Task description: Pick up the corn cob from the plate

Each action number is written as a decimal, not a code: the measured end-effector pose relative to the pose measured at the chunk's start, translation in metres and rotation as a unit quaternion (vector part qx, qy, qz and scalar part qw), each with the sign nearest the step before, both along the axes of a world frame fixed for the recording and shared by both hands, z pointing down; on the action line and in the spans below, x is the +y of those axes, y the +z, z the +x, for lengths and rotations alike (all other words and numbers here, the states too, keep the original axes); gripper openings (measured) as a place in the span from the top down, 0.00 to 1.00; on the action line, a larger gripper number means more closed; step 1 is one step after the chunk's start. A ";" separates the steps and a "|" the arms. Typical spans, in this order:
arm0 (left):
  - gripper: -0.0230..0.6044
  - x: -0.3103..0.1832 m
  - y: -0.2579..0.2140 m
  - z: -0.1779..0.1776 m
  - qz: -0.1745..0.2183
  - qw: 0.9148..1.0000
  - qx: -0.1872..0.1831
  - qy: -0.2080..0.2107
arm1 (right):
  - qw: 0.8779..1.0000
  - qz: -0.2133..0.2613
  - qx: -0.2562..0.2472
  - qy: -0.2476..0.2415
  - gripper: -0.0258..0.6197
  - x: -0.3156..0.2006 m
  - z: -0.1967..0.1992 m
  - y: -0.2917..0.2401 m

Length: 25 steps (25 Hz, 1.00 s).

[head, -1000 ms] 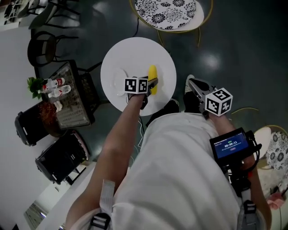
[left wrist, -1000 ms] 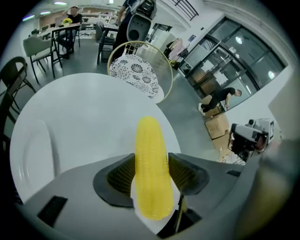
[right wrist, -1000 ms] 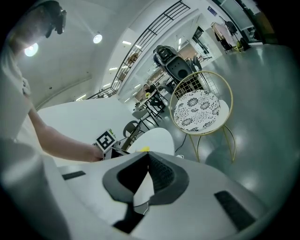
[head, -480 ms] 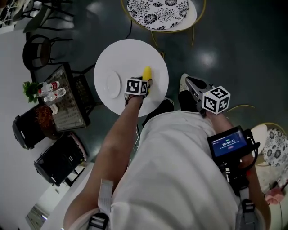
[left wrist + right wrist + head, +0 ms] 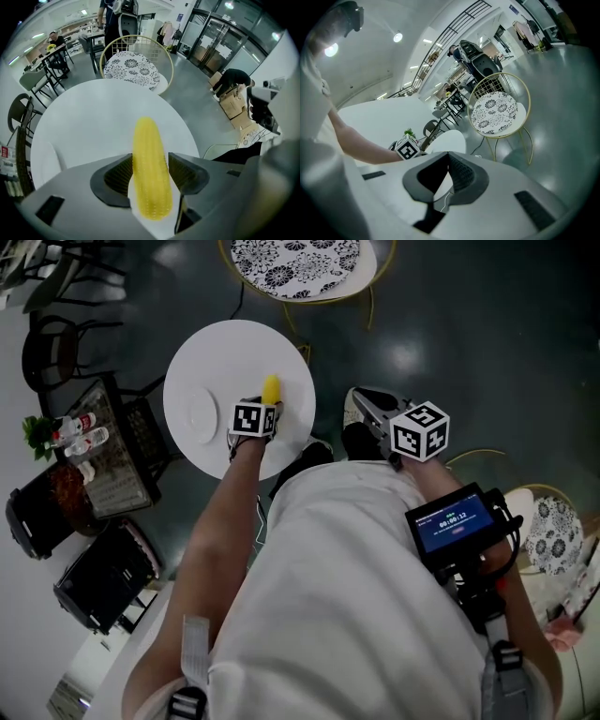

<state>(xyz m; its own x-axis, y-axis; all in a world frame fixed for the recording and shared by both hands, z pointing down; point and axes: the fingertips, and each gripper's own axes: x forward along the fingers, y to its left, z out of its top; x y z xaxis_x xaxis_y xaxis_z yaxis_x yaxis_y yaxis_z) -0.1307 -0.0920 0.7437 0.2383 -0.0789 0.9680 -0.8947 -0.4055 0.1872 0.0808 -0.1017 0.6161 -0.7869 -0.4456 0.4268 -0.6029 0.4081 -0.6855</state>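
Note:
A yellow corn cob (image 5: 149, 168) stands lengthwise between the jaws of my left gripper (image 5: 150, 172), which is shut on it. In the head view the corn cob (image 5: 271, 388) pokes out past the left gripper (image 5: 269, 409) over the round white table (image 5: 225, 352). The white plate (image 5: 201, 414) lies bare on the table, left of the corn; it also shows as a plate (image 5: 46, 161) at the left gripper view's left edge. My right gripper (image 5: 361, 401) hangs off the table to the right, over the dark floor. The right gripper (image 5: 447, 157) has its jaws together with nothing between them.
A gold-framed chair with a floral cushion (image 5: 295, 259) stands beyond the table. A black rack with bottles and a plant (image 5: 80, 442) is at the left. Another floral chair (image 5: 555, 532) sits at the right. My shoes (image 5: 361, 439) are next to the table's edge.
The whole scene has slid left in the head view. Less of the corn shows past the left gripper's cube, still gripped. The right gripper keeps its place beside the table.

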 end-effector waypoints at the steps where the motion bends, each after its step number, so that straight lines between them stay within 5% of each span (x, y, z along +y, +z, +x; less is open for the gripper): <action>1: 0.61 -0.001 -0.002 0.001 0.004 1.000 -0.001 -0.001 | 1.000 0.000 0.000 -0.003 0.95 0.000 0.001 0.000; 6: 0.61 -0.003 -0.017 0.000 0.033 0.999 0.005 -0.017 | 1.000 -0.001 -0.002 -0.025 0.95 0.000 0.002 -0.001; 10: 0.61 -0.013 -0.036 -0.004 0.093 0.993 0.032 -0.067 | 0.999 0.007 -0.002 -0.051 0.95 -0.009 -0.004 -0.002; 21: 0.62 0.016 -0.116 -0.024 0.238 0.955 0.079 -0.157 | 0.986 0.041 -0.008 -0.162 0.95 -0.011 -0.066 -0.020; 25: 0.84 0.044 -0.141 -0.023 0.281 0.938 0.092 -0.181 | 0.977 0.071 -0.009 -0.201 0.95 -0.003 -0.088 -0.033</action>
<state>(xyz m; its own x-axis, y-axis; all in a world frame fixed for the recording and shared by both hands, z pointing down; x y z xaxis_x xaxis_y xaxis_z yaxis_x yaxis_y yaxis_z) -0.1535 -0.0484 0.6026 0.2567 -0.6731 0.6935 -0.9662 -0.1618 0.2006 -0.0068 -0.1047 0.5833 -0.9172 -0.1524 0.3682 -0.3627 0.7017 -0.6132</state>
